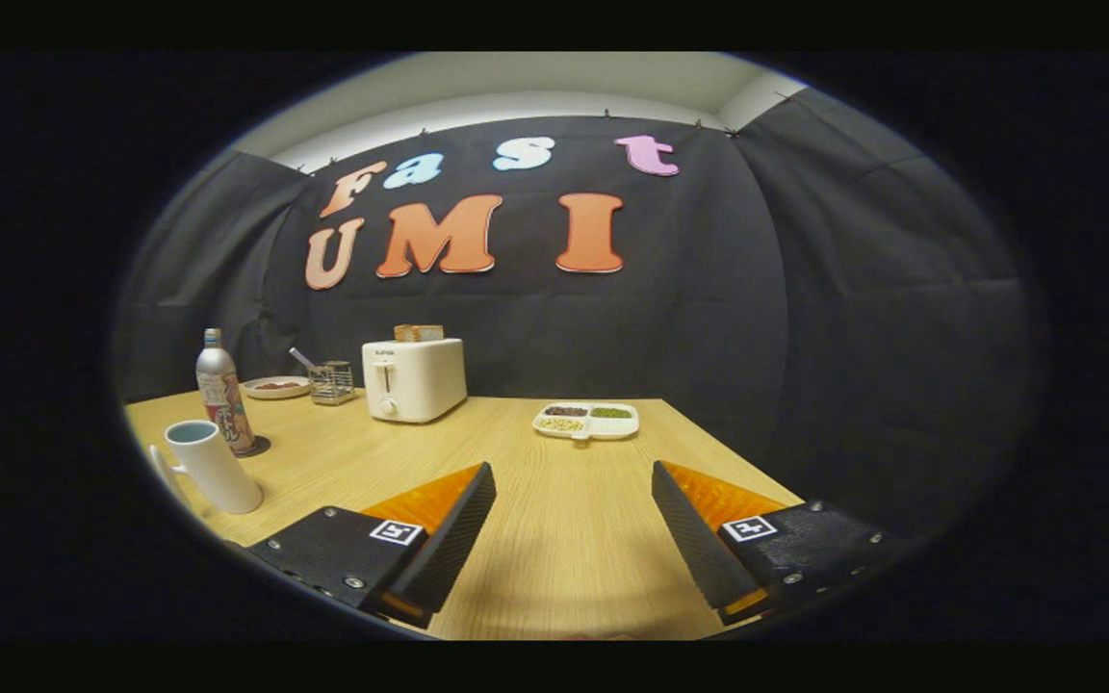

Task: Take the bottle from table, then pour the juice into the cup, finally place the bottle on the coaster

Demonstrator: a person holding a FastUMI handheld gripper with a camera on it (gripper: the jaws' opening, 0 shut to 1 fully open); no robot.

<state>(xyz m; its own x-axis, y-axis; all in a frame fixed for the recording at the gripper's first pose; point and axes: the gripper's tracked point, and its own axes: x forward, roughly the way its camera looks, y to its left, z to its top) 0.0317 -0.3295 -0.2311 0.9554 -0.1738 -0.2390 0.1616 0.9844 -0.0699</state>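
The gripper is held wide open above the worktop, with nothing between its fingers but bare wood grain. It is pointed toward the far wall, roughly at the gap between the toaster and the divided snack tray.

The task's things are all found well off to the left of the left finger, none of them ahead of the gripper. The cup, white with a handle turned to its left, is the nearest. Just beyond it the bottle is seen upright, long axis vertical, cap at the top. At its foot a dark round coaster is visible, and the bottle appears to be standing on it. Whether the cup holds juice cannot be told from this angle.

The bottle is thus already placed as the task's end would have it. The scene would fit a bottle waiting on the coaster before being picked up, and equally one set back there after pouring; the picture does not settle which.

Any approach to the bottle would call for a swing to the left, with the cup close in front of it to be cleared.

Farther back on the left, a small plate and a wire holder are set near the wall. The worktop is level, pale wood, with open room ahead of the gripper.
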